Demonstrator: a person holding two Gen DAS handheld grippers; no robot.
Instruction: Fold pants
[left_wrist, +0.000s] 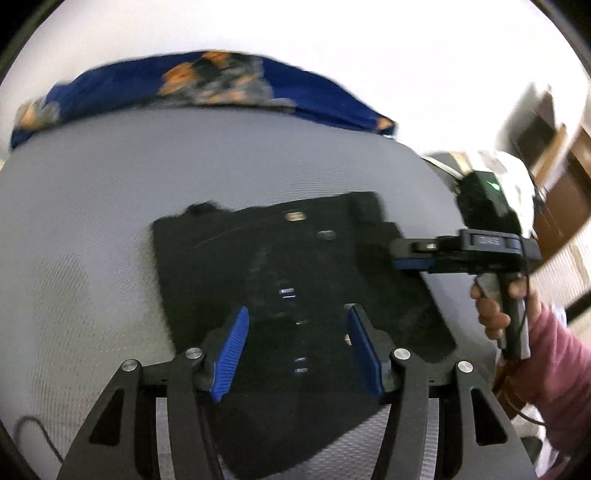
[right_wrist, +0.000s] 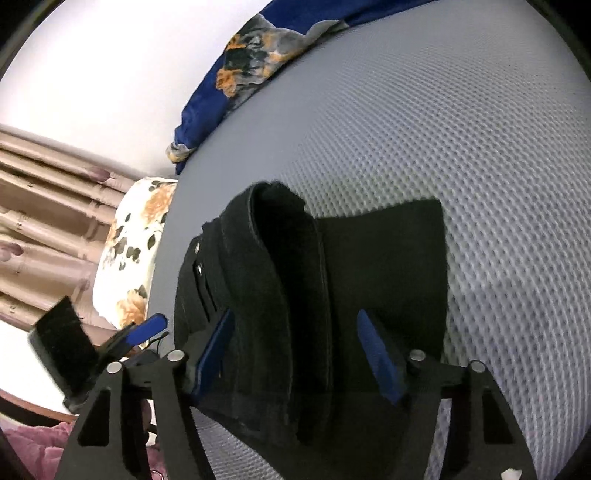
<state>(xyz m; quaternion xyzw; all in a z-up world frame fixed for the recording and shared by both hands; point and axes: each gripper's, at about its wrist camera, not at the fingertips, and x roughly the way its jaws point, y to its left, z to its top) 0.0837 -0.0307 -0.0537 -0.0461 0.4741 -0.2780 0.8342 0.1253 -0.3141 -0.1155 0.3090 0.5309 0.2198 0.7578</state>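
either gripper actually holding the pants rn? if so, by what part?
Nothing is held. Left gripper and right gripper both stand open above the folded black pants, pads clear of the cloth.

The pants (left_wrist: 295, 273) lie folded on the bed (left_wrist: 92, 229), near its front edge. Behind them, along the far edge of the bed, lies a blanket (left_wrist: 122, 88). The left tool (left_wrist: 295, 354) hangs over the near part of the pants. The right tool (left_wrist: 412, 254) reaches in from the right, over their right edge. A pillow (right_wrist: 129, 254) sits beside the bed.
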